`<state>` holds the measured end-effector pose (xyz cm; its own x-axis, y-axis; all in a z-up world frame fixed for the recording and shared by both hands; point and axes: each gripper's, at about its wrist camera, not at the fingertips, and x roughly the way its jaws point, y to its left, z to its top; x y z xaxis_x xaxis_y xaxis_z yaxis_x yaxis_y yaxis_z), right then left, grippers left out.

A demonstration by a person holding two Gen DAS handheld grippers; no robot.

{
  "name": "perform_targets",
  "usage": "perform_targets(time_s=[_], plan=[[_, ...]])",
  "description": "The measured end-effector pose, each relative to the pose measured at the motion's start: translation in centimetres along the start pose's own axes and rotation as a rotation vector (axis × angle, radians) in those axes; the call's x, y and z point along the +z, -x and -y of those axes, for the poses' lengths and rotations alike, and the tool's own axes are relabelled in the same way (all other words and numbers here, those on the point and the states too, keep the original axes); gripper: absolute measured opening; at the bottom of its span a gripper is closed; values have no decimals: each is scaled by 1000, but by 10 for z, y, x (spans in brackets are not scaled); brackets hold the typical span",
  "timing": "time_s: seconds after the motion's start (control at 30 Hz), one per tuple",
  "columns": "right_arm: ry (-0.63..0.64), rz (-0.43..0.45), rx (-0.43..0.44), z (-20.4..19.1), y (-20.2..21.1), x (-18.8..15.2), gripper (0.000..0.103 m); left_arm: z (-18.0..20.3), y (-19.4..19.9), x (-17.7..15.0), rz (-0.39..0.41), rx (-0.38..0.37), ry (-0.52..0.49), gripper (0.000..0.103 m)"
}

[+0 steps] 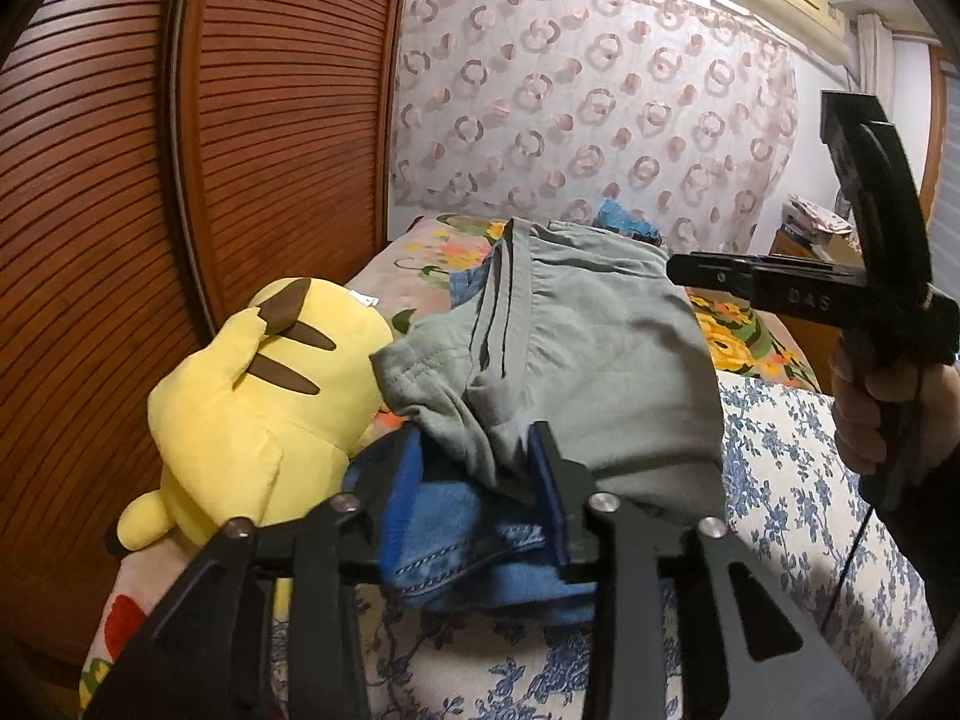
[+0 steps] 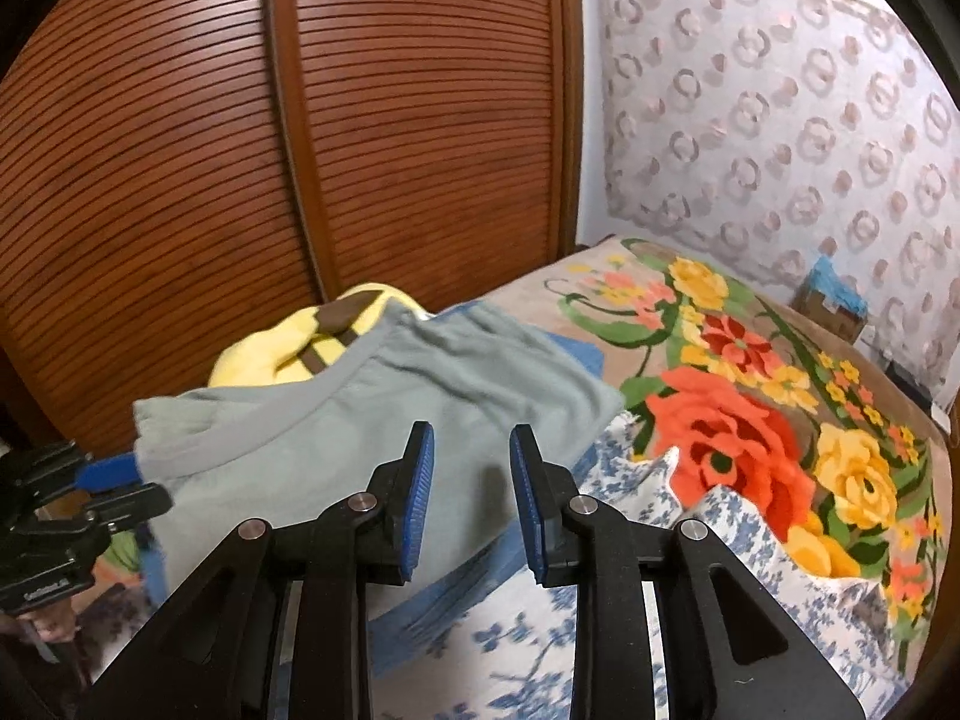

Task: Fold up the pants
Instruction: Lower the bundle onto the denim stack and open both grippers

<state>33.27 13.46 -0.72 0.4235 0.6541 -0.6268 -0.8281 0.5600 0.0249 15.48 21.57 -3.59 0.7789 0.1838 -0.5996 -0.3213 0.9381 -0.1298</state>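
1. The left tongs (image 1: 477,438) fill the bottom of the left wrist view. Their blue pads stand moderately apart, and a limp corner of the grey-green pants (image 1: 600,348) sags into the gap without being pinched.
2. The right tongs (image 2: 472,438) take up the foreground of the right wrist view. Their pads are set fairly narrow with nothing between them, and they hover over the near part of the pants.
3. The louvred wooden wardrobe doors (image 2: 300,150) rise behind the bed on the left.
4. A sheer curtain with a ring pattern (image 1: 600,90) covers the far wall.
5. The bed carries a blanket with large orange and yellow flowers (image 2: 750,420). A blue-flowered sheet (image 1: 780,510) lies over its near end.
6. The pants lie folded into a compact rectangle on the bed. They rest on top of the jeans, with the waistband end towards the curtain.
7. A yellow plush toy (image 1: 252,408) lies just beside the pants, between them and the wardrobe, and touches their edge.
8. A pair of folded blue jeans (image 1: 468,540) lies under the pants, and its stitched hem shows between the left pads.
9. A person's hand (image 1: 864,420) grips the handle of the right tongs at the right edge of the left wrist view.
10. A small box with a blue top (image 2: 831,294) sits at the far side of the bed by the curtain.
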Motion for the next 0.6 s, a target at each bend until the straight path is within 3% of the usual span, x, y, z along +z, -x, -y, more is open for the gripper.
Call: perform_targets(time_s=[0.1, 0.23, 0.43, 0.6], plan=[[4, 10, 1, -8, 9, -6, 27, -2, 8, -2, 5, -5, -2, 44], [2, 21, -6, -14, 20, -10, 30, -2, 19, -4, 16, -16, -11, 59], [-16, 50, -23, -21, 48, -23, 35, 10, 35, -12, 8, -40, -57, 61], [-37, 67, -35, -28, 73, -41, 52, 21, 51, -18, 11, -61, -87, 63]])
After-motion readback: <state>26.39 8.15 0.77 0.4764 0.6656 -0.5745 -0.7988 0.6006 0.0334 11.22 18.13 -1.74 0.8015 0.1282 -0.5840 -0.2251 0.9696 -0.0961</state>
